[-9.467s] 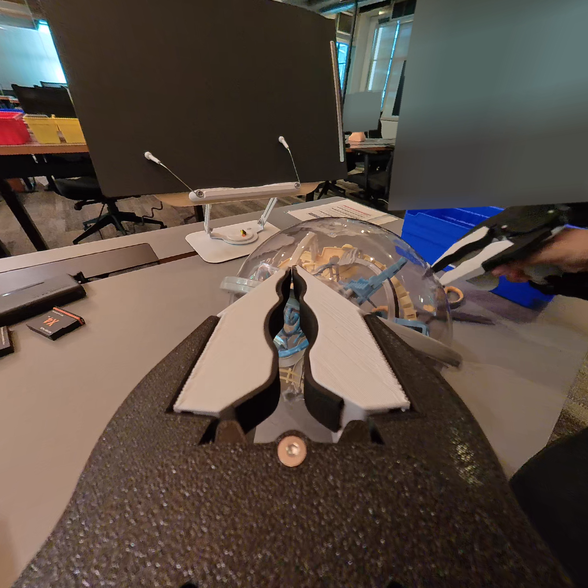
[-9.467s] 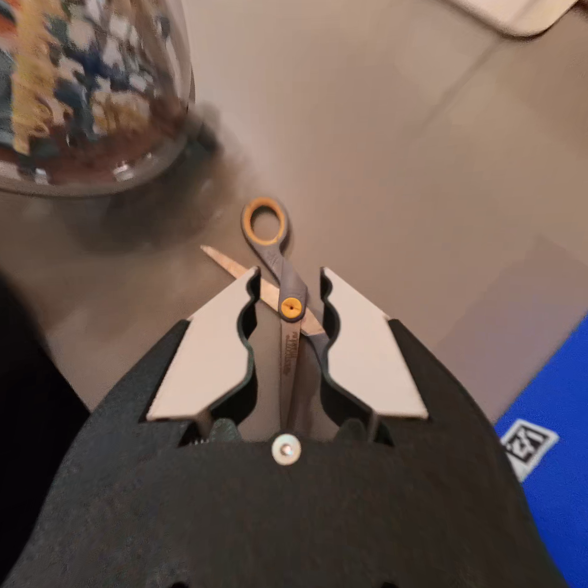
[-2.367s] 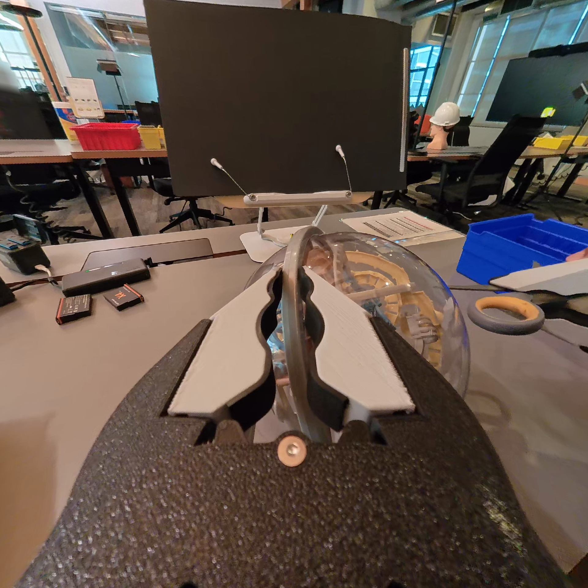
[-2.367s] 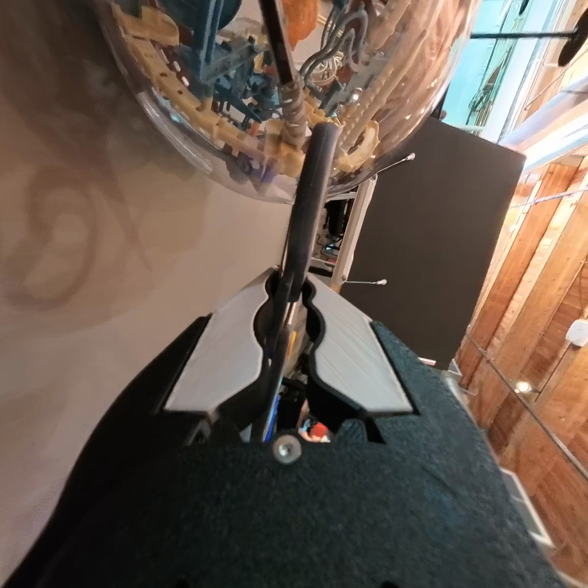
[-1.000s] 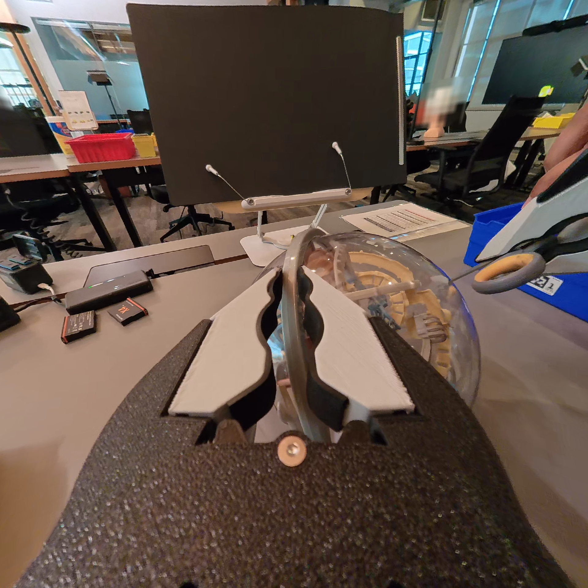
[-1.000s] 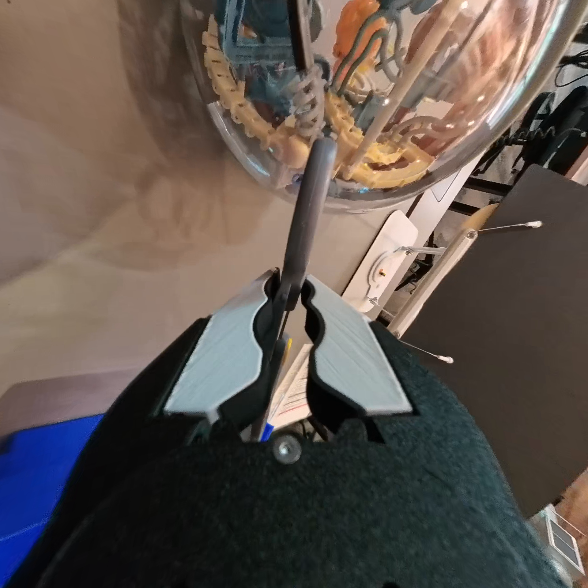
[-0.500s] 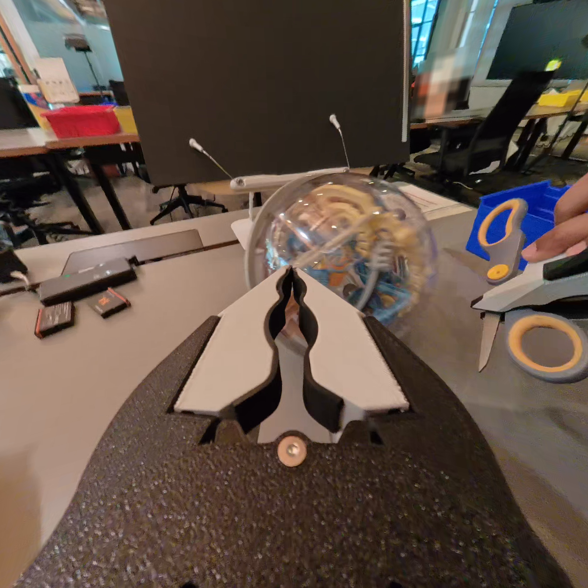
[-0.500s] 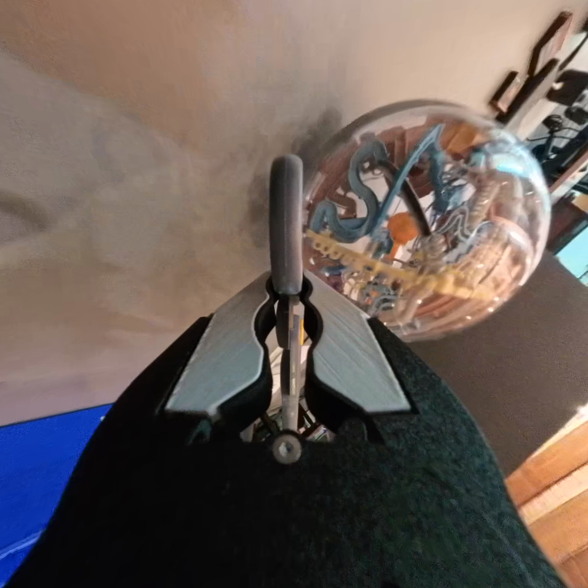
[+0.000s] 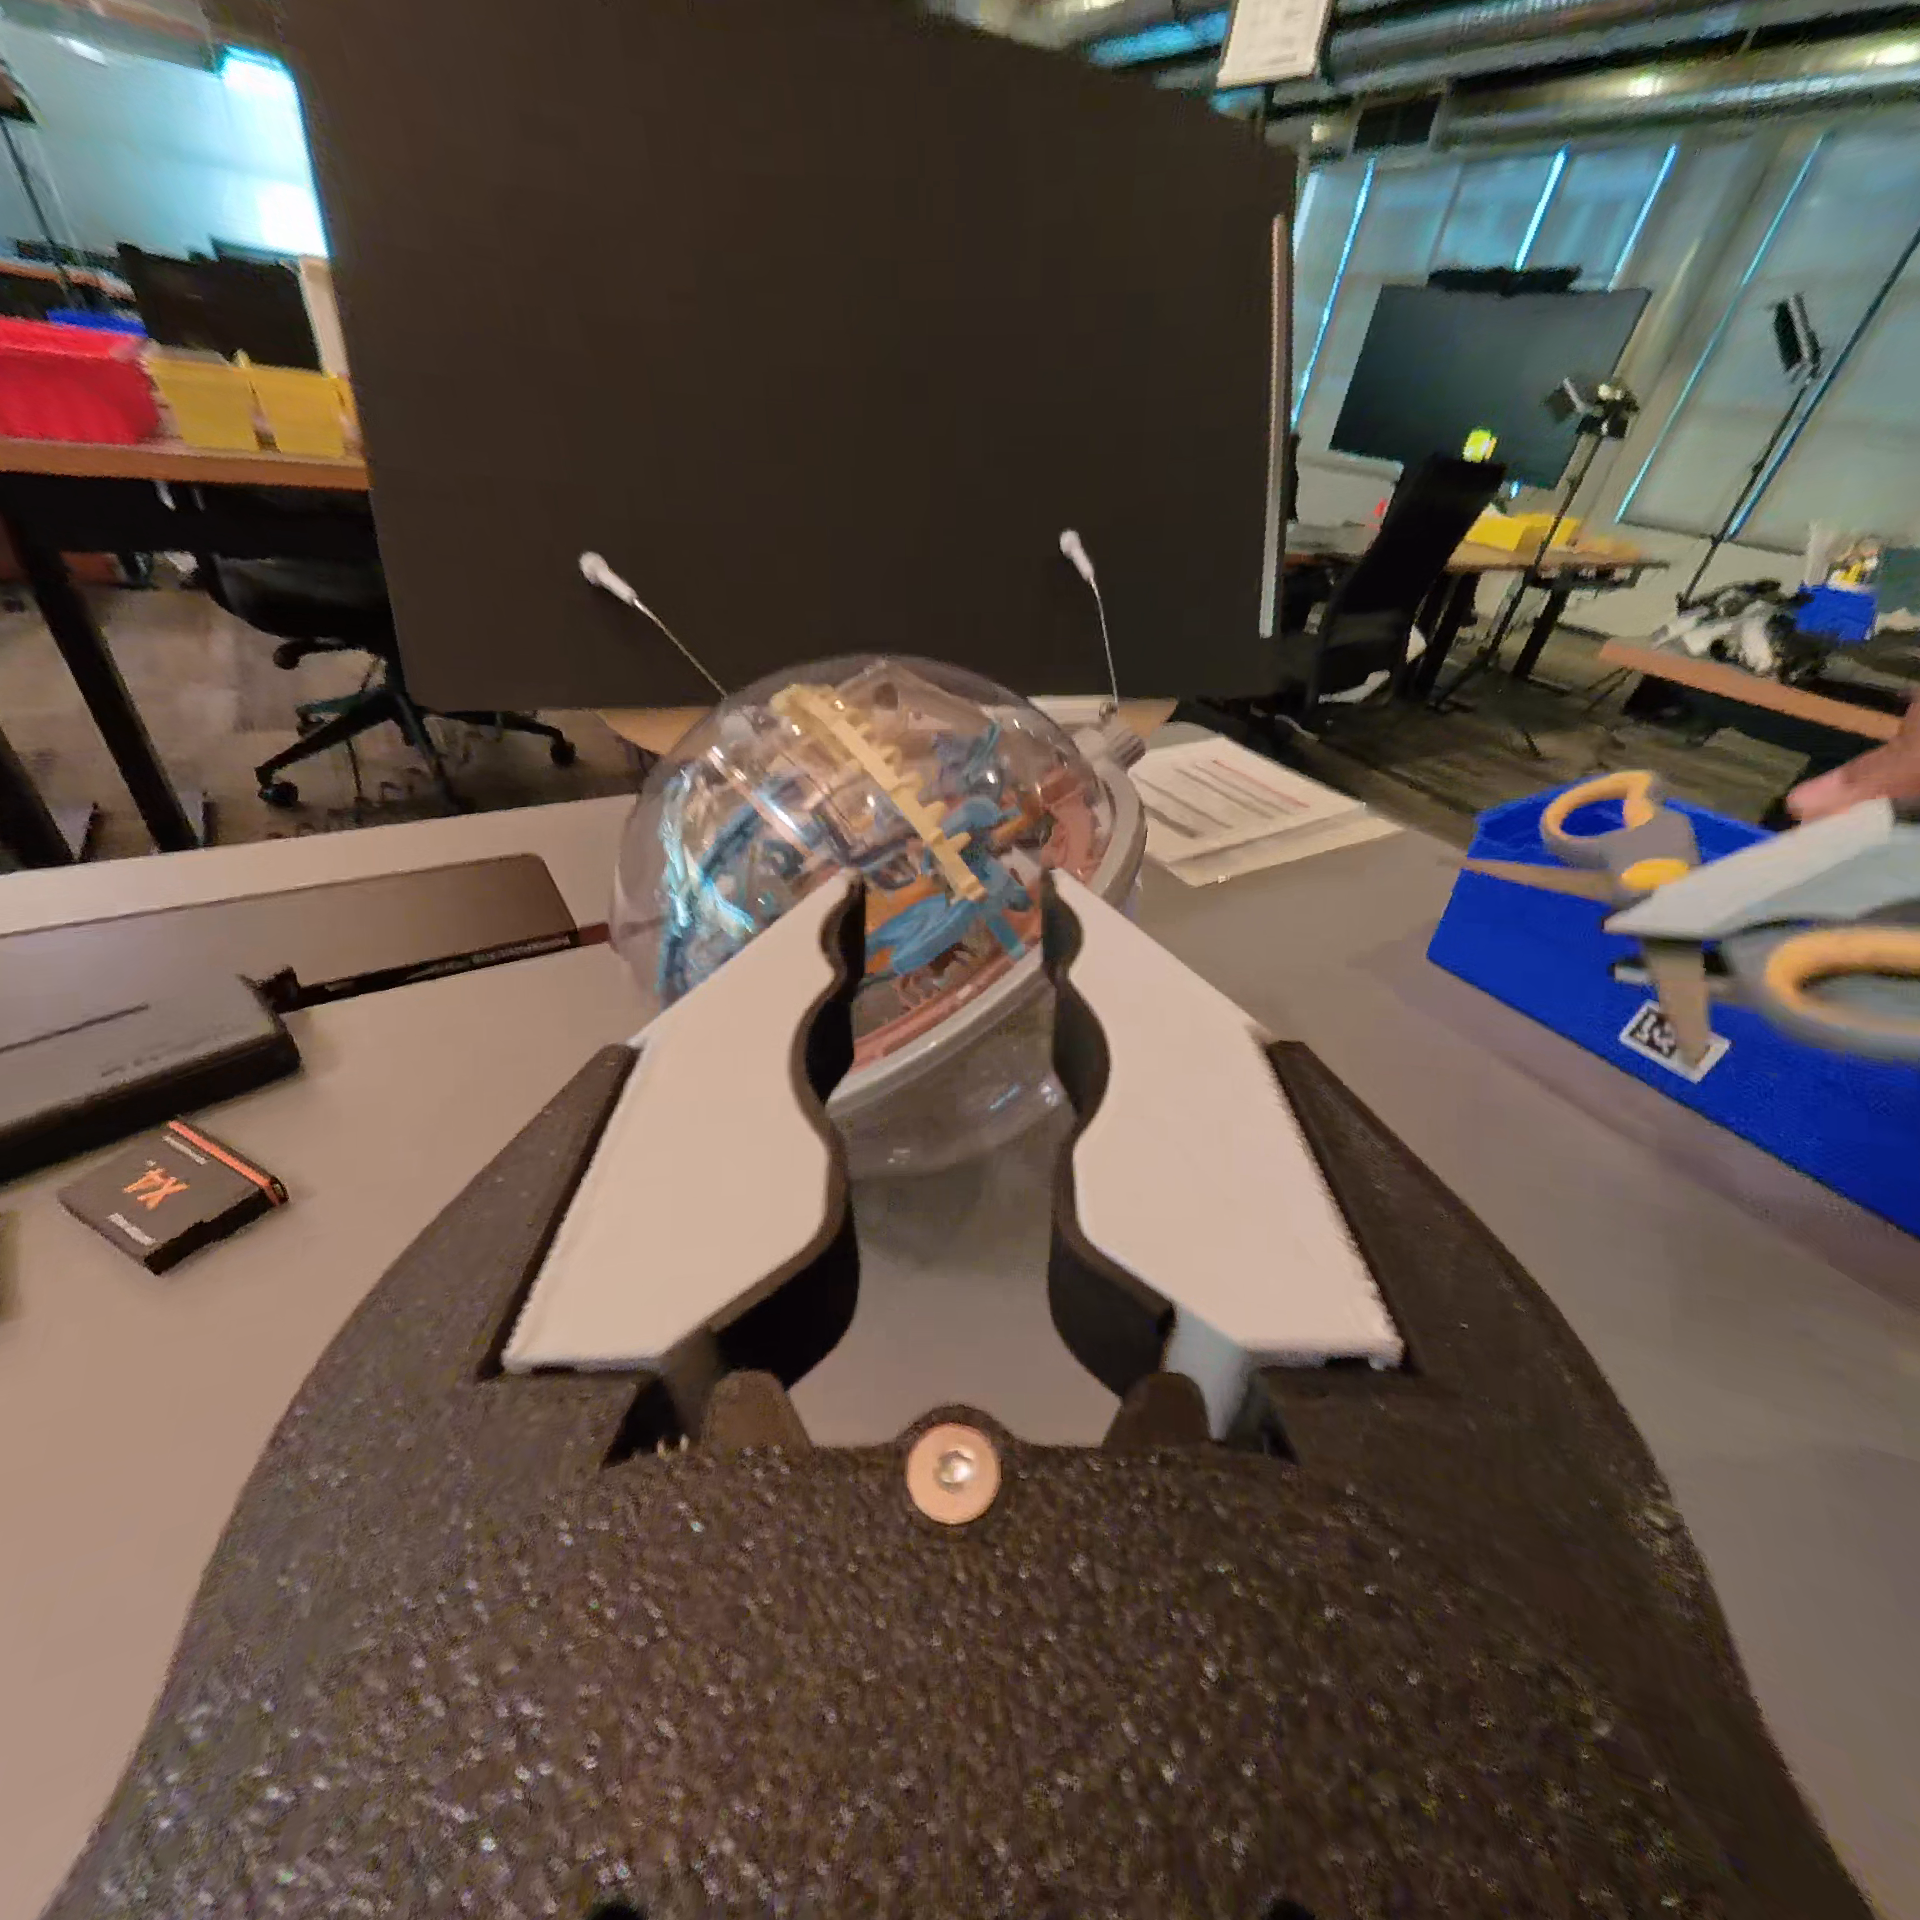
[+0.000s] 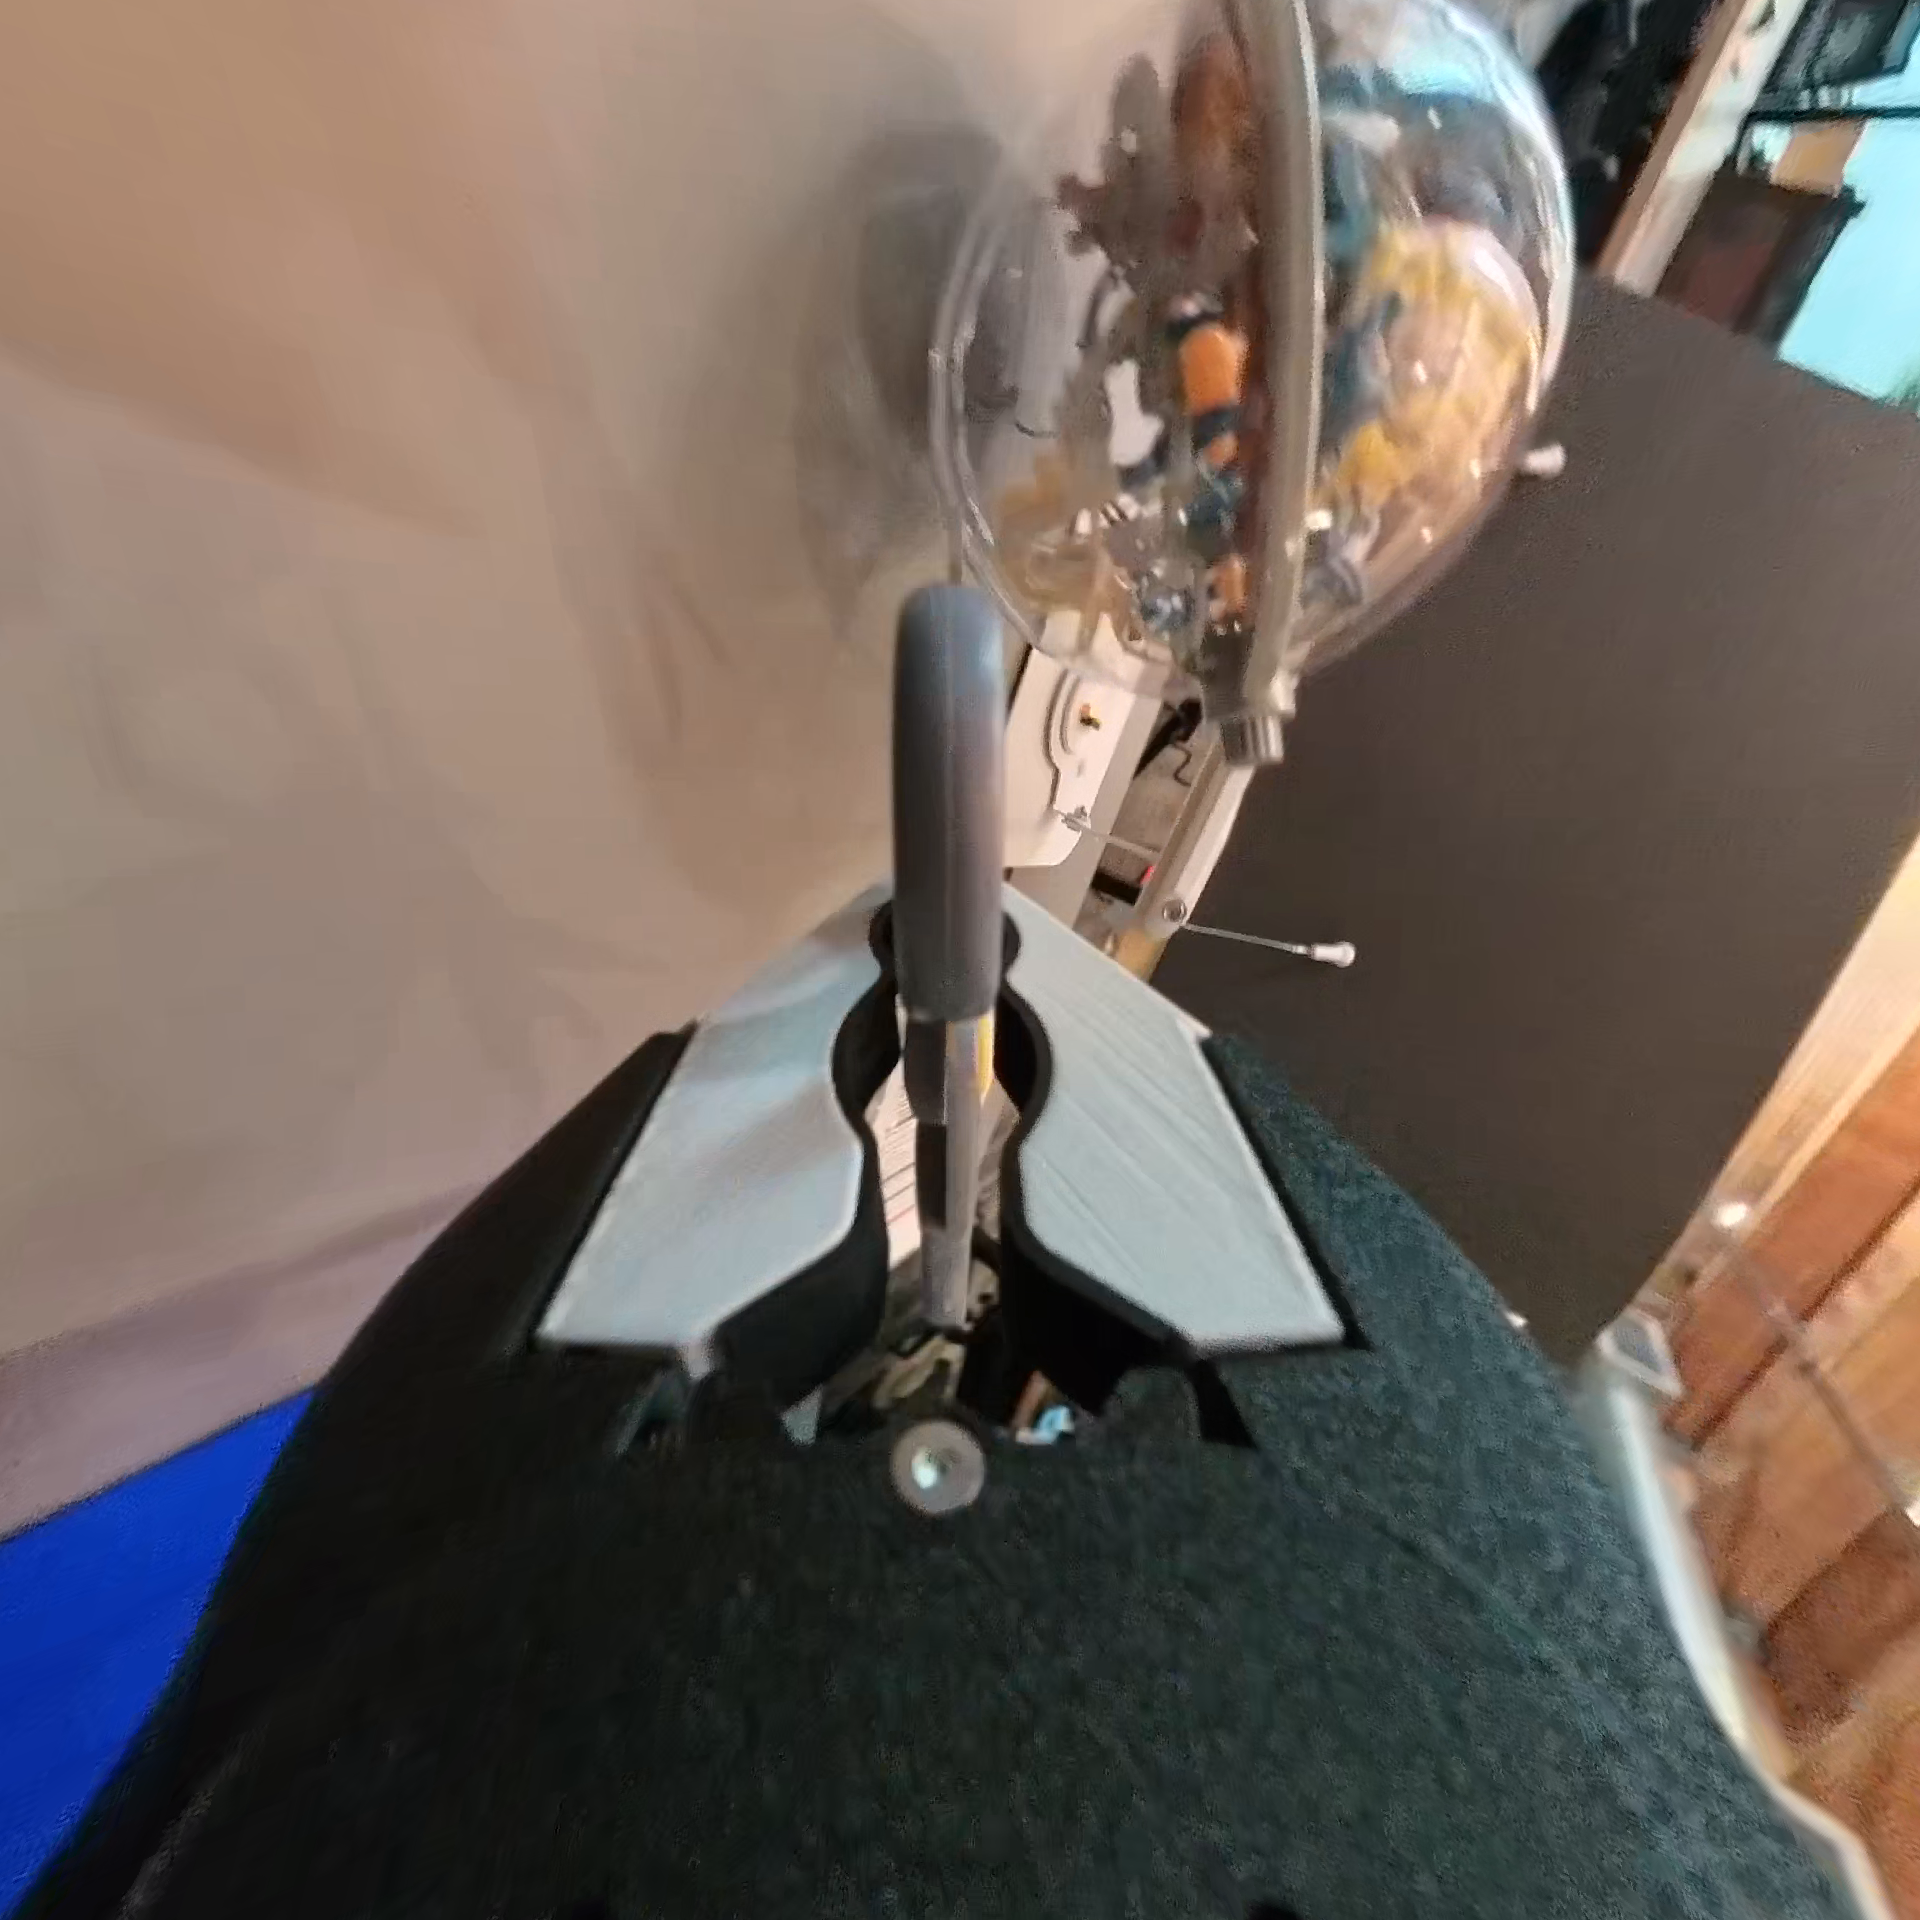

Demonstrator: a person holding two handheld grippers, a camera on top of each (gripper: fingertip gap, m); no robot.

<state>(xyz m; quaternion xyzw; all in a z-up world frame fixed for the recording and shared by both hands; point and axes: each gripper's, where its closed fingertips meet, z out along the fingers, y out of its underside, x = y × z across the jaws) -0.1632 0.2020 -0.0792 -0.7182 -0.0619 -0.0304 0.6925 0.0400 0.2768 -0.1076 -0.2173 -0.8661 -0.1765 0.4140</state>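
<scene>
1. Left hand-held gripper (image 9: 951, 894): jaws apart, empty, clear maze ball (image 9: 878, 862) on the bench (image 9: 436, 1122) just ahead.
2. Right hand-held gripper (image 10: 940, 925): clamped on scissors (image 10: 948, 831), seemingly over the blue bin (image 9: 1766, 1070); blurry.

Clear maze ball (image 9: 878, 831); grey-orange scissors (image 9: 1621, 862); blue bin (image 9: 1558, 935).

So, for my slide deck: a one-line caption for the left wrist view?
Open left gripper faces a clear maze ball; right gripper holds scissors over a blue bin.
</scene>
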